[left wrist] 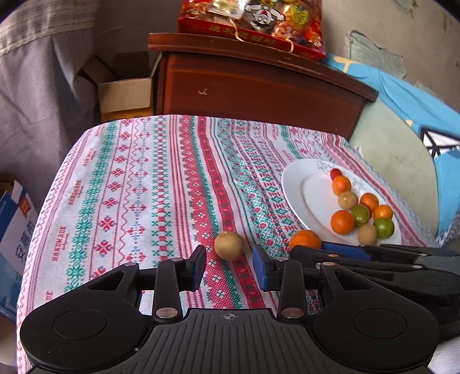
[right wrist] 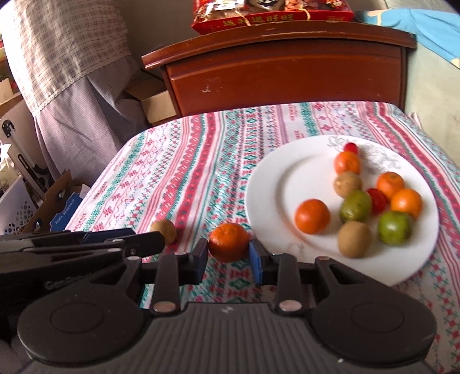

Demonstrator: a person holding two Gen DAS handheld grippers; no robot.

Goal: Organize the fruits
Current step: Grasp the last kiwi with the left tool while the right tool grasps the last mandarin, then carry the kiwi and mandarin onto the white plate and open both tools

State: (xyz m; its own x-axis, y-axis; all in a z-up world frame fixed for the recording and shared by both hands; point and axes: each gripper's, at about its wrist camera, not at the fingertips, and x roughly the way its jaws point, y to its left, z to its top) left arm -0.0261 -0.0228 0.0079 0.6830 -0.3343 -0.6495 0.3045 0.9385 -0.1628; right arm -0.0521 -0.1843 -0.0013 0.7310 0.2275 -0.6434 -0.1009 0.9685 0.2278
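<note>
A white plate [right wrist: 267,184] on the patterned tablecloth holds several small fruits: oranges, green ones, brown ones and red ones. It also shows in the left wrist view [left wrist: 296,184]. My right gripper [right wrist: 229,260] is shut on a small orange [right wrist: 229,242] just left of the plate's rim; the orange also shows in the left wrist view [left wrist: 305,239]. My left gripper [left wrist: 229,269] is open, with a brown round fruit [left wrist: 229,246] on the cloth just ahead of its fingertips. That fruit also shows in the right wrist view [right wrist: 164,230].
A dark wooden cabinet [left wrist: 258,89] with a red gift package [left wrist: 253,26] on top stands behind the table. Cardboard boxes [left wrist: 126,92] sit at the left on the floor. A blue cloth [left wrist: 408,97] lies at the right. The tablecloth [left wrist: 143,187] spreads left of the plate.
</note>
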